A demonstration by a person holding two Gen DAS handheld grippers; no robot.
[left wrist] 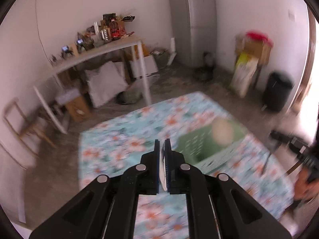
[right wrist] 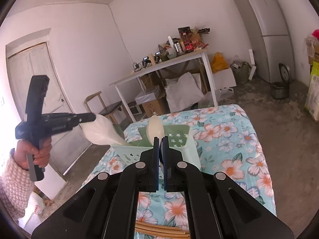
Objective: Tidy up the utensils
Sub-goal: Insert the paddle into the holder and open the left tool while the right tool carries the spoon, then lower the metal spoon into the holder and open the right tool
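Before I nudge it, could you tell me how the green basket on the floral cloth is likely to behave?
The green basket looks like thin perforated plastic, so it is probably light. It sits on the floral cloth, which may bunch rather than let it slide. The pale spoon stands above its rim, so a quick shove might tip it.

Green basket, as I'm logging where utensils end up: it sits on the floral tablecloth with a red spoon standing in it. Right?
No. The spoon is white, not red; the right wrist view shows it. The green basket does sit on the floral tablecloth with that spoon standing in it.
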